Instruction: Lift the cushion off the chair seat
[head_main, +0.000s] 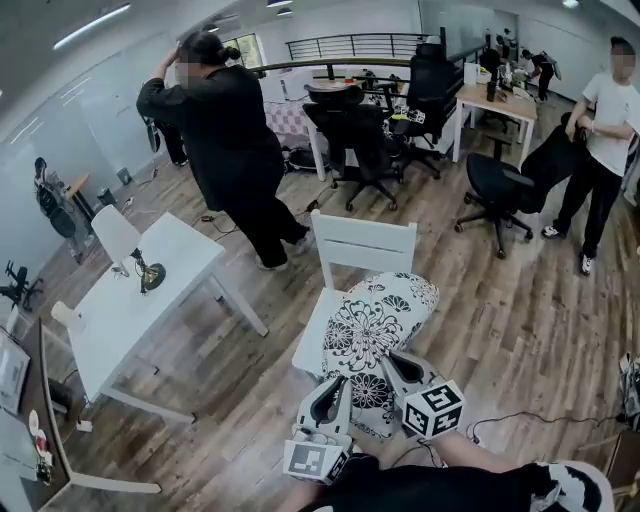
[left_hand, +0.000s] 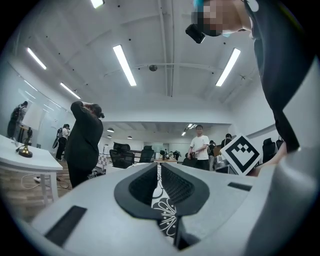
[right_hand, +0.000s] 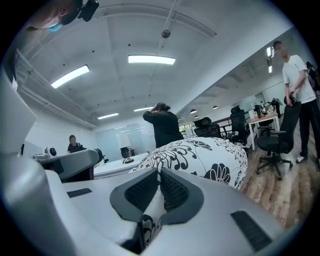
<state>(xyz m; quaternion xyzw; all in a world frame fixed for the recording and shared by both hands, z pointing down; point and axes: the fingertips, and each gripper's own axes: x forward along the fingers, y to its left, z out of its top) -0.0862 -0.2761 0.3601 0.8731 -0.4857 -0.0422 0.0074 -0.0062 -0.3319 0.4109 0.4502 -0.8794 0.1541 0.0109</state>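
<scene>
The cushion (head_main: 377, 322), white with a black flower print, hangs over the seat of a white wooden chair (head_main: 364, 243), its near edge toward me. My left gripper (head_main: 336, 384) is shut on that near edge at the left. My right gripper (head_main: 393, 363) is shut on it at the right. The left gripper view has a thin fold of the printed cloth (left_hand: 163, 211) pinched between the dark pads. In the right gripper view the cushion (right_hand: 202, 156) bulges beyond the shut jaws, with cloth caught between them. Whether its far end still touches the seat is hidden.
A white table (head_main: 120, 325) with a small lamp (head_main: 122, 243) stands to the left. A person in black (head_main: 228, 125) stands just behind the chair. Black office chairs (head_main: 352, 140) and desks fill the back, and another person (head_main: 602, 140) stands at the right. A cable (head_main: 520, 415) lies on the wooden floor.
</scene>
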